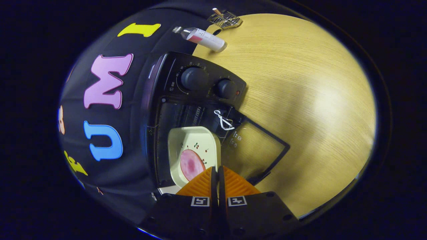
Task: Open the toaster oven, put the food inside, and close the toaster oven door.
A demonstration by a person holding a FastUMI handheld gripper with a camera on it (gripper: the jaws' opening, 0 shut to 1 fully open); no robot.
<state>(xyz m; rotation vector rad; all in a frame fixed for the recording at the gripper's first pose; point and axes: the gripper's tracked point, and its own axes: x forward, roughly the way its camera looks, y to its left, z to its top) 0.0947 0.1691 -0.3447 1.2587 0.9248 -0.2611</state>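
Two fingers of the gripper (215, 178) are seen pressed together at the rim of a cream plate (195, 141), the jaws closed with almost no gap; whether the rim is actually pinched between them cannot be told. A round pink slice of food (190, 164) lies on the plate, at about eleven o'clock from the fingertips. The plate is held at the mouth of the black toaster oven (186, 100), whose glass door (257, 150) is dropped open and lies flat on the wooden table (300, 100) at about one o'clock from the fingers. Two knobs (194, 78) are set beyond the plate at twelve o'clock. A bottle (203, 38) and a wire rack (225, 19) are lying farther off. The food-loading step is judged to be in hand. Next, the plate would need sliding fully inside, then release, before the door is lifted shut.
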